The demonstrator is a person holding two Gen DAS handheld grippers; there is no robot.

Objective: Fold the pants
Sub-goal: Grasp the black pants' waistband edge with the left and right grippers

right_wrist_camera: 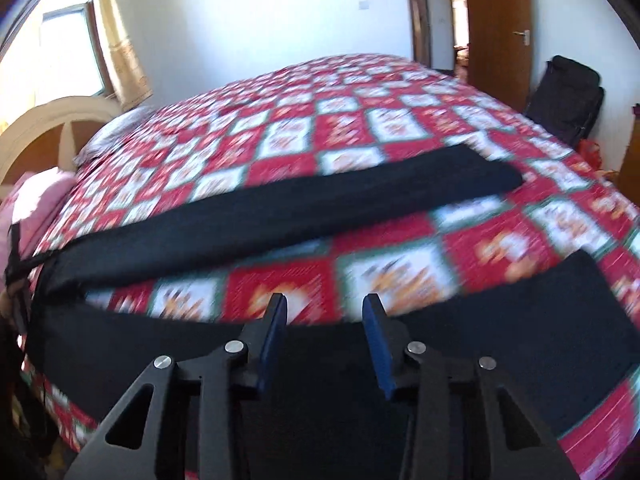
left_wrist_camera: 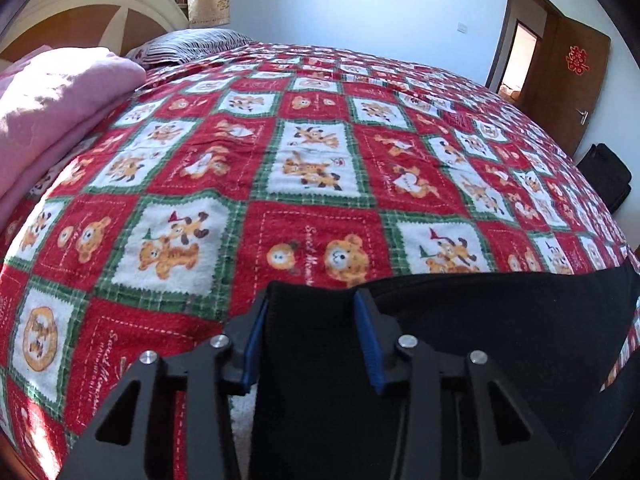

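Patterned bedspread, black pants, left hand-held gripper and right hand-held gripper spread wide, straddling fabric.

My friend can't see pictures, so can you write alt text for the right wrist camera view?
Black pants lie spread on a bed covered by a red, white and green teddy-bear blanket, one leg stretching across it and the other nearer the camera. The right hand-held gripper hovers open over the near leg. The picture is blurry; behind are a window, a wooden door and a black bag.
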